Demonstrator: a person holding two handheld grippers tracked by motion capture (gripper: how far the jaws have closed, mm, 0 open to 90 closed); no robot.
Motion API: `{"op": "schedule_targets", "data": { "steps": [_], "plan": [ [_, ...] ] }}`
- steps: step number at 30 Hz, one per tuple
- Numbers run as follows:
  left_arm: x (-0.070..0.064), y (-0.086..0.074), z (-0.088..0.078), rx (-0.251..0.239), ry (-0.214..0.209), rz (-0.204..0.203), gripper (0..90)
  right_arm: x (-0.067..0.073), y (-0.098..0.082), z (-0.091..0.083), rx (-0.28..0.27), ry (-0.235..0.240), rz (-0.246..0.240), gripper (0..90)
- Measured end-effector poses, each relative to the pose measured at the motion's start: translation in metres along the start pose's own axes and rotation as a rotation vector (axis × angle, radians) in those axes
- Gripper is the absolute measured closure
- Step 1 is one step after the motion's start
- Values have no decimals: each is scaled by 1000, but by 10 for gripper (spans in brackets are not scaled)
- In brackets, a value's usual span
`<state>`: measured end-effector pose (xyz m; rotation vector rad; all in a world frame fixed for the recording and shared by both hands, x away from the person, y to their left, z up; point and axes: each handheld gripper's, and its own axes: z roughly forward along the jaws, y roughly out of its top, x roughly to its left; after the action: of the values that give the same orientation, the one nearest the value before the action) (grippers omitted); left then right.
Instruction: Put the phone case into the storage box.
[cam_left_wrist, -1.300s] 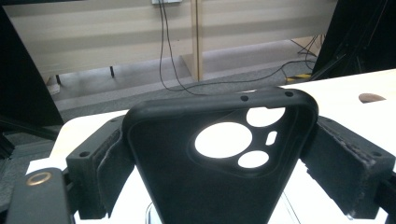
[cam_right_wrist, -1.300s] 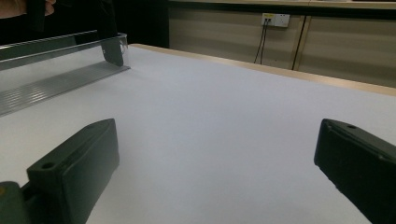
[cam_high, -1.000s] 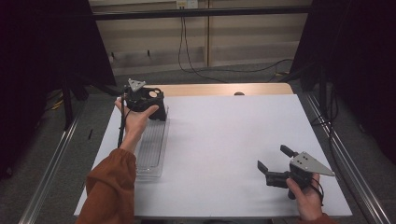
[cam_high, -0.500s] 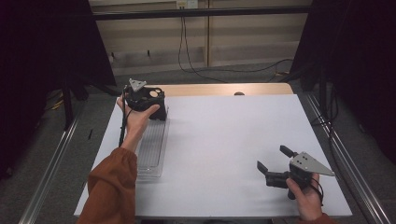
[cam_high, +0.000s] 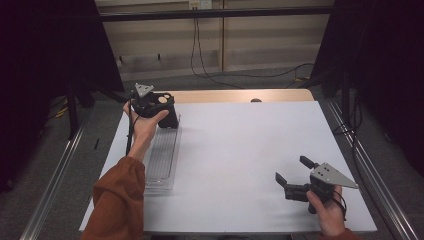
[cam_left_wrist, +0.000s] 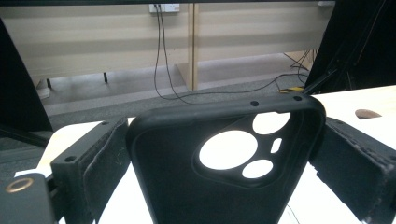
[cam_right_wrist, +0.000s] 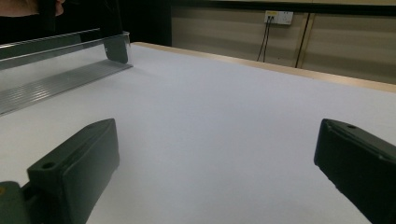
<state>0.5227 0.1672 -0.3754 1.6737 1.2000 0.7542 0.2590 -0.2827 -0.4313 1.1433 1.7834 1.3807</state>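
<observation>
Barely anything had moved over the last second, and that was the story. The left gripper (cam_high: 161, 107) stayed pinched on the black phone case (cam_left_wrist: 224, 172), its two padded jaws pressing the case's long sides, camera cut-outs facing away in the left gripper view. Seen from above, the case hung at the far end of the clear tray (cam_high: 162, 155), over its far rim; whether its lower edge touched the tray could not be told. The person's left hand (cam_high: 145, 122) wrapped the gripper body exactly as it had half a second and a full second earlier.

Out from the tray, well apart across the white table (cam_high: 240, 150) on the near right, the right gripper (cam_high: 295, 175) sat with jaws spread and nothing between them, also unmoved. Its own view looked across bare table toward the tray's wall (cam_right_wrist: 60, 51).

My read: the hold had settled, with no slip, so the case was secure and either being lifted out of the tray or about to be set into it; the stillness gave no hint which. The idle right gripper looked like a waiting partner.
</observation>
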Motion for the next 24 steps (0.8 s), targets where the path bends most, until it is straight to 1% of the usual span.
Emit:
{"op": "schedule_targets", "data": {
  "steps": [4, 10, 12, 15, 17, 18, 24],
  "plan": [
    [-1, 0, 0, -1, -10, 3, 59, 0, 0, 0, -2, -2, 0, 0],
    [-2, -1, 2, -7, -27, -9, 47, 0, 0, 0, 1, 1, -3, 0],
    [-3, -1, 2, -12, -22, -4, 47, 0, 0, 0, 1, -1, 0, 0],
    [-2, -1, 3, -18, -26, -11, 45, -1, 0, 0, 0, -2, -1, 0],
    [-2, -1, 3, -23, -36, -15, 43, 0, 0, 0, -1, 0, 1, 0],
    [-2, -1, 2, -22, -35, -9, 43, 0, 0, 0, -1, 0, 1, 0],
    [-1, 0, 1, -31, -43, -8, 42, 0, 0, 0, 1, 0, -2, 0]
  ]
}}
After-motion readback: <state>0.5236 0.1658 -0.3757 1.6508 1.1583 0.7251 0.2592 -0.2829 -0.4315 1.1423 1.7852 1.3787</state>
